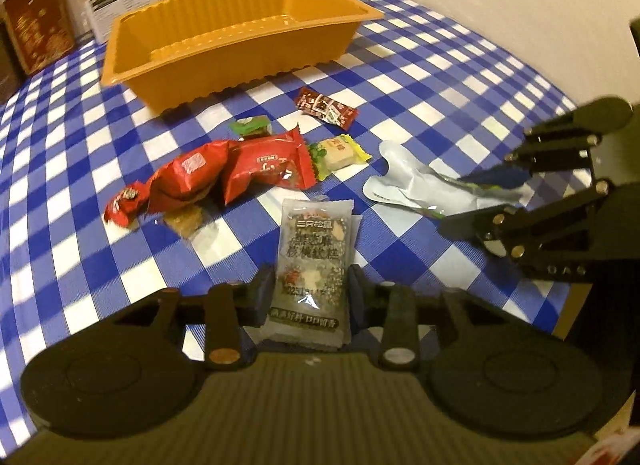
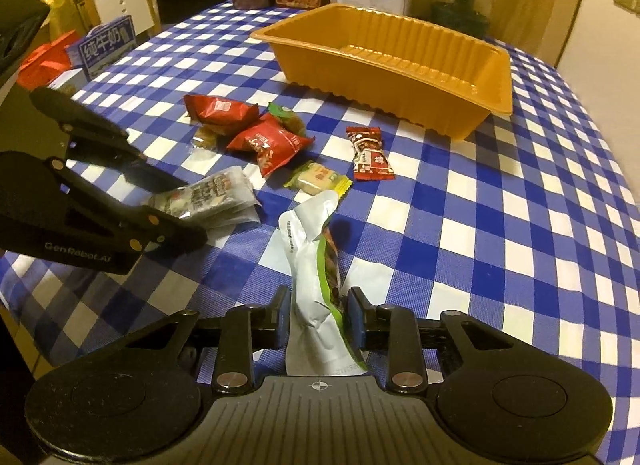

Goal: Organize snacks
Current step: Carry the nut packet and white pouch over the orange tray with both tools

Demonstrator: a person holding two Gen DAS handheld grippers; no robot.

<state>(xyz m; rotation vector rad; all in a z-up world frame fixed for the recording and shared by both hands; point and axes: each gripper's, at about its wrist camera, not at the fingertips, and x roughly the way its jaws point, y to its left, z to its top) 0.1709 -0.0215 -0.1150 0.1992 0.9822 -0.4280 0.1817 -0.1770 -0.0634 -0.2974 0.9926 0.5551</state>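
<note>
A: What do the 2 grippers hold?
B: Left gripper [image 1: 310, 293] clamps the grey packet [image 1: 310, 265]; right gripper [image 2: 318, 319] clamps the silver pouch [image 2: 316, 265], both near the empty orange tray [image 1: 224, 53].

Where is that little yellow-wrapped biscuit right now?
The yellow-wrapped biscuit lies on the checked tablecloth near the middle of the right wrist view, between the red packet and the small red-and-white candy, just beyond the silver pouch.

A glossy, ribbed orange plastic tray [image 2: 404, 65] is seen at twelve o'clock on smooth checked tablecloth [image 2: 500, 245]; shiny foil-like film wraps the silver pouch [image 2: 308, 257].
</note>
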